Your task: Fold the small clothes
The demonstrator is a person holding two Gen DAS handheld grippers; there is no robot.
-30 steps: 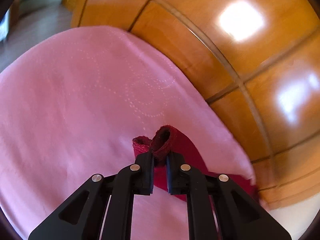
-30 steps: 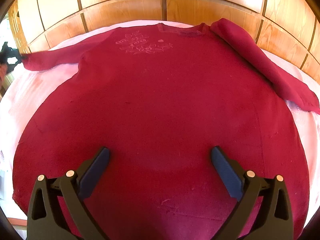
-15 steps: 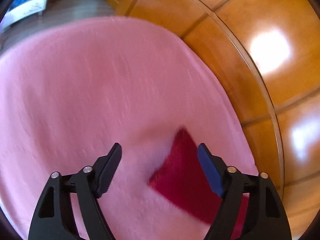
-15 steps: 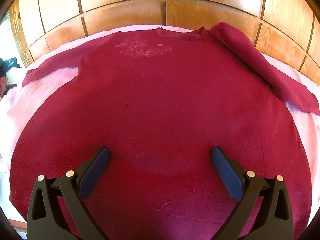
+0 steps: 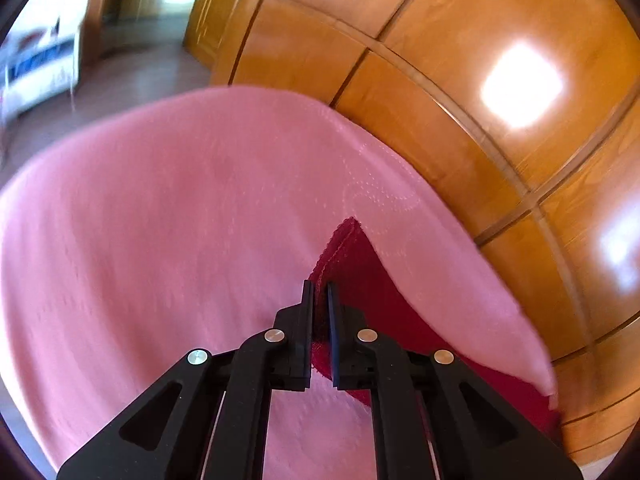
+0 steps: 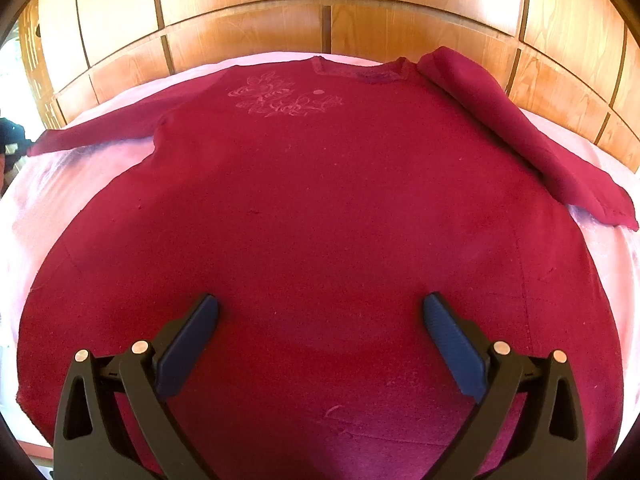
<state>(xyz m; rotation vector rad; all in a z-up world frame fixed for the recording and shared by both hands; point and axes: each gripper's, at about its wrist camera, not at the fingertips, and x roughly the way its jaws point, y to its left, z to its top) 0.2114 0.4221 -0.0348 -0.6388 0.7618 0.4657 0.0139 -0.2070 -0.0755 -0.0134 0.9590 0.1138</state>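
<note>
A dark red sweater (image 6: pixel 320 208) lies spread flat, front up, on a pink sheet (image 6: pixel 60 184), neckline toward the wooden wall. Its left sleeve (image 6: pixel 96 136) stretches out to the left; the right sleeve (image 6: pixel 520 132) lies angled down along the body's right edge. My left gripper (image 5: pixel 319 292) is shut on the cuff of the left sleeve (image 5: pixel 352 264), which lies on the pink sheet (image 5: pixel 160 240). My right gripper (image 6: pixel 320 312) is open and empty, hovering over the lower middle of the sweater body.
A glossy wooden panelled wall (image 6: pixel 320 12) runs right behind the sheet and shows at the right in the left wrist view (image 5: pixel 480 100). Floor and a white piece of furniture (image 5: pixel 36 64) lie beyond the sheet's left edge.
My left gripper let go of the cuff, opened, and has now shut again on the sleeve end. The sleeve lies flatter. The right gripper has barely moved.
</note>
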